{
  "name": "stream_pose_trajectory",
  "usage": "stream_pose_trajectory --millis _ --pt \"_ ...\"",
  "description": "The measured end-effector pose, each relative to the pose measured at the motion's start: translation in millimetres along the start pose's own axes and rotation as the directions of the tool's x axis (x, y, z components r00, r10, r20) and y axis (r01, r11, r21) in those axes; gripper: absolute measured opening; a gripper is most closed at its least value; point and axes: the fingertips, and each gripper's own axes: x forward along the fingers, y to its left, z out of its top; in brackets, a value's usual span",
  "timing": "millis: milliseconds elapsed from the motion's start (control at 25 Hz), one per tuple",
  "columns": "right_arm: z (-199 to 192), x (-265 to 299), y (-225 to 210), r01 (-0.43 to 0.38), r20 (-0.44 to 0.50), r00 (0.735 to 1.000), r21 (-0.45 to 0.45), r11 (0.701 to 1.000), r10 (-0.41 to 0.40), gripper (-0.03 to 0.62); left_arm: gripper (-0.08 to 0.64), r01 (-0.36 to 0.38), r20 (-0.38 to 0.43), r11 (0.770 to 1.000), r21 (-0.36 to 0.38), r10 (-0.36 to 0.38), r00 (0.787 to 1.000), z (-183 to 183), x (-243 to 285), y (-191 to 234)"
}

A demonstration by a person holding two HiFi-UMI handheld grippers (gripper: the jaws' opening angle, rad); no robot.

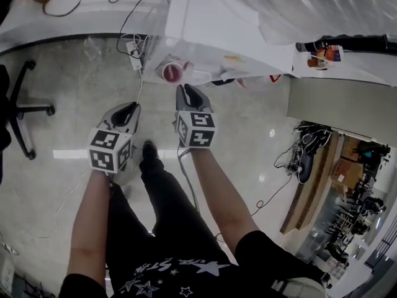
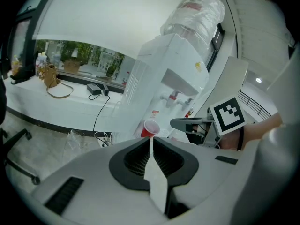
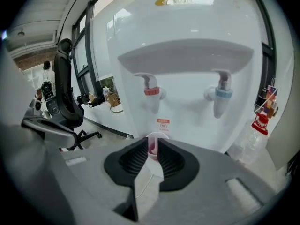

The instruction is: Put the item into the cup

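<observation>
Glossy floor (image 1: 43, 179); boxy white dispenser (image 1: 211, 23); red tapered cup (image 1: 172, 72); left tongs (image 2: 151, 142), right tongs (image 3: 153, 146) both clenched.

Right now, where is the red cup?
The red cup sits on the water dispenser's ledge, below its red tap. In the head view it is just ahead of the right gripper, slightly to its left.

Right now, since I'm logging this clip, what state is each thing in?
red cup: upright, mouth open, on the water dispenser tray.
left gripper: jaws together, empty.
right gripper: jaws together, empty, aimed at the red cup.
red tap, blue tap: no water running.
</observation>
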Motion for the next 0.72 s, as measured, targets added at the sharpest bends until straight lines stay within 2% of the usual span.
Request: stream_pose_trajectory --millis 200,560,640,720 --pt "3.4 -42.4 16.6 0.075 0.036 0.996 0.045 0.996 -0.076 0.056 0.029 0.051 -0.034 0.998 0.041 -0.049 0.998 -7.5 -34.9 -8.1" --pt "10.5 -113.4 53.0 0.172 0.097 0.979 0.103 0.98 -0.182 0.05 0.029 0.136 -0.044 0.983 0.125 -0.131 0.99 -0.4 -93.5 -19.1" --pt "13.0 -129.1 61.5 0.2 0.116 0.97 0.118 0.973 -0.213 0.011 0.029 0.157 -0.047 0.977 0.143 -0.151 0.987 0.6 -108.3 -23.2" --pt "14.4 -145.9 71.2 0.224 0.132 0.961 0.141 0.964 -0.243 0.011 0.029 0.177 -0.053 0.971 0.161 -0.171 0.984 -0.1 -124.9 -27.8"
